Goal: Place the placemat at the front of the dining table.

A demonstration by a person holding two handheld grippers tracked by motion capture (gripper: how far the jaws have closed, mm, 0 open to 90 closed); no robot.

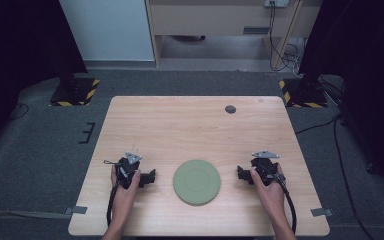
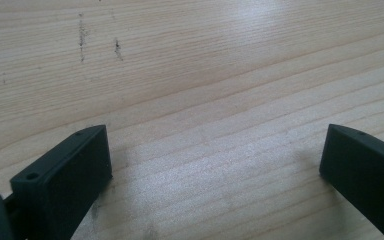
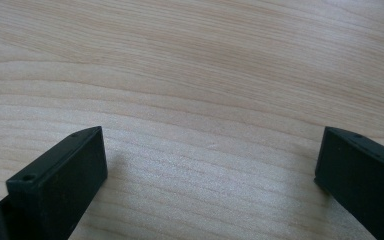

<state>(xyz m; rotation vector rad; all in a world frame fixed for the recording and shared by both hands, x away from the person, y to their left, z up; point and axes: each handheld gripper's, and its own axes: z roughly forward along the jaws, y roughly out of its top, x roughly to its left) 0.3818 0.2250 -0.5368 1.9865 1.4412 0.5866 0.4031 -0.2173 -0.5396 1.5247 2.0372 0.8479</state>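
One green plate between my two tongs

My left tongs (image 1: 149,178) and right tongs (image 1: 241,173) both rest on the table (image 1: 190,125), jaws spread wide and empty. The single round plate (image 1: 196,181) lies between them, inward of each, roughly equally near; being round, it has no long axis

The table (image 1: 180,125) looks like pale wood, fine straight grain, with a soft satin sheen; the left gripper view shows a few dark scuffs (image 2: 82,37) in it. The round green plate (image 1: 197,181) near the front edge is matt and smooth. Both grippers' jaws look like matt black plastic. The floor (image 1: 30,150) around looks like rough grey carpet.
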